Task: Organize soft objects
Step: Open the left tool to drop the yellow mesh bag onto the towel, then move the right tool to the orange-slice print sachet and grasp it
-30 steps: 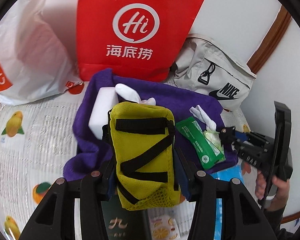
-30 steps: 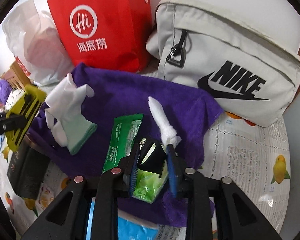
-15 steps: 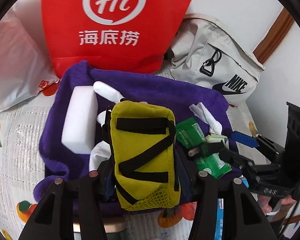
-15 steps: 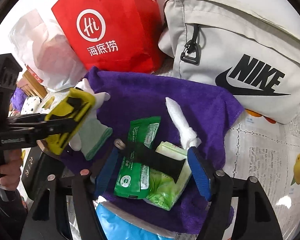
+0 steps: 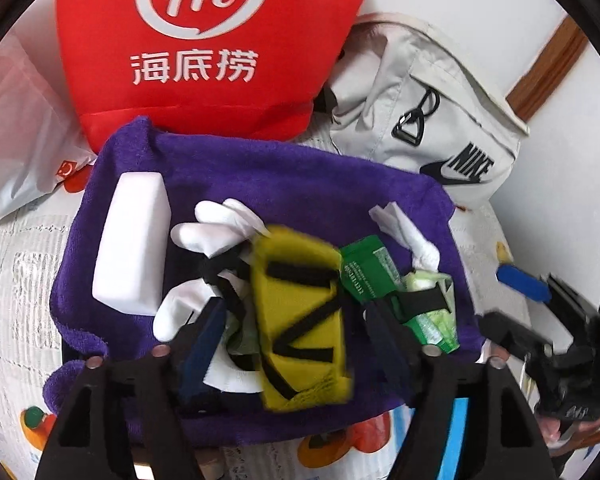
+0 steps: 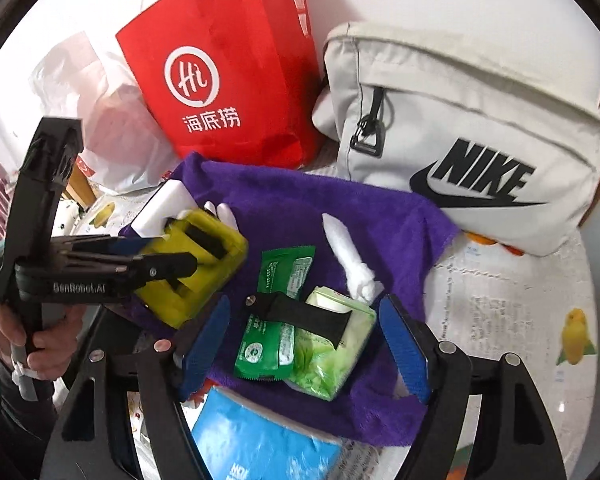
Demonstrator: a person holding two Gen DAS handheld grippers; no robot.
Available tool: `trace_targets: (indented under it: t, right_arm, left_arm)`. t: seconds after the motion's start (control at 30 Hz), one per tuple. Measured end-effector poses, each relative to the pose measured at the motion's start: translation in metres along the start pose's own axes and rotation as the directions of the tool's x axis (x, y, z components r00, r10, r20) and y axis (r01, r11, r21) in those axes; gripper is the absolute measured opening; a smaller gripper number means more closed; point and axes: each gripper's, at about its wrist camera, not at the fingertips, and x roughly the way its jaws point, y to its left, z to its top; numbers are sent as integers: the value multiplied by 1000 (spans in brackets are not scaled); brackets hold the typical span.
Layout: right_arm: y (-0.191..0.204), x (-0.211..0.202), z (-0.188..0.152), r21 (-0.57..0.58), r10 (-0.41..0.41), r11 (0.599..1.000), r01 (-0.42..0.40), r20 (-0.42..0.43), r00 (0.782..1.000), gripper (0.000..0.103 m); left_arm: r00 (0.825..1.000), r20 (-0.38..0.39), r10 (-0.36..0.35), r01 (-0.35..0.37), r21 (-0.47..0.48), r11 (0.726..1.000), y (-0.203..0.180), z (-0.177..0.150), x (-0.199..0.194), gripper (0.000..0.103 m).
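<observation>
Yellow pouch (image 5: pixel 300 316) on purple towel (image 5: pixel 300 184) between just-widened, unclamped left gripper (image 5: pixel 292 344) jaws; right gripper (image 6: pixel 304 344) jaws wide over tissue packs (image 6: pixel 324 344).

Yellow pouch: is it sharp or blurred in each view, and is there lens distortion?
Left wrist view: the yellow pouch is smeared by motion blur, while the red bag stays sharp. Right wrist view: the pouch is softly blurred. Both views: fisheye bending and dark corners.

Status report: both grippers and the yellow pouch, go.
Left gripper just opened, yellow pouch loose between jaws. Right gripper open over tissue pack. Both lie on purple towel.
</observation>
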Motion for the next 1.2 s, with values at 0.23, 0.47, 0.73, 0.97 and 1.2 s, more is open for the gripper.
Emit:
trace_targets:
  t: [0.23, 0.47, 0.73, 0.97, 1.2]
  right_arm:
    - [16, -27, -18, -13, 5, 1000, -5, 17, 1000, 77]
    - [39, -63, -50, -4, 42, 999, -42, 47, 998, 77]
    - [74, -96, -103, 1, 80, 997, -80, 40, 996, 77]
    - [110, -110, -148, -28, 119, 993, -118, 32, 992, 76]
    - [153, -80, -160, -120, 78, 990, -79, -14, 997, 52]
  left_arm:
    - [999, 21, 38, -38, 15, 999, -4, -10, -28, 73]
    - [997, 57, 57, -57, 10, 998, 2, -41, -75, 73]
    - [989, 103, 104, -105, -1, 995, 12, -102, -126, 73]
    - [981, 131, 144, -143, -18, 990, 17, -156, -153, 73]
    - [971, 131, 198, -189, -78, 979, 47, -205, -160, 73]
